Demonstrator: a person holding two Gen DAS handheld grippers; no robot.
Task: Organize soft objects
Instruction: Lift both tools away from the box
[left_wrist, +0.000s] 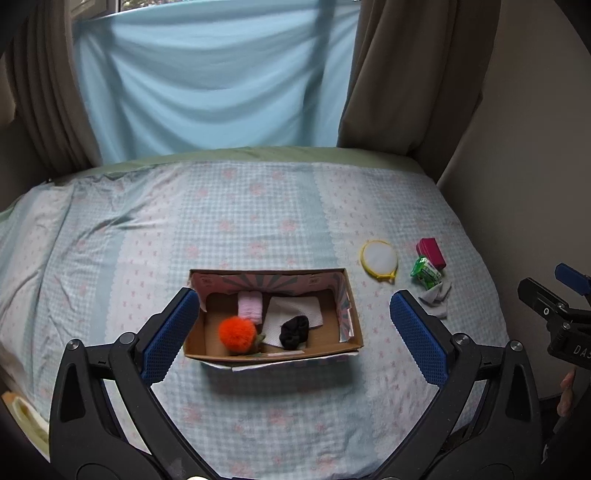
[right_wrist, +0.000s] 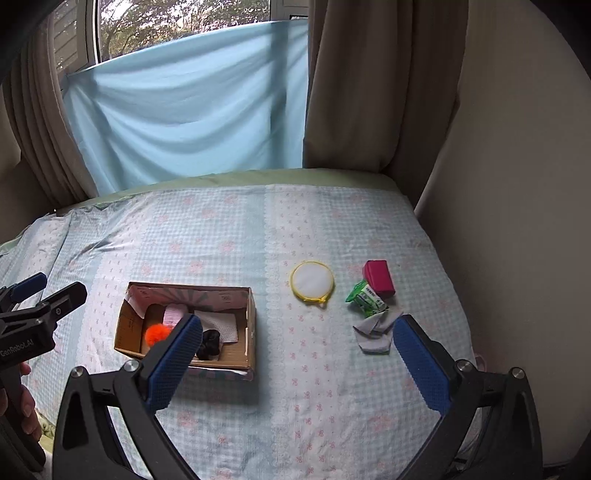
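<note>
Both the left gripper and right gripper gape wide, empty. The crumpled grey cloth lies at two o'clock of the open cardboard box (green packet touching); a careless pinch might drag the packet along.

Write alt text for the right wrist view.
Open right tongs hover over a bed, with a cardboard box at left holding an orange pompom, pink roll, white cloth and black item. To the right lie a yellow-rimmed disc, red box, green packet and grey cloth.
</note>
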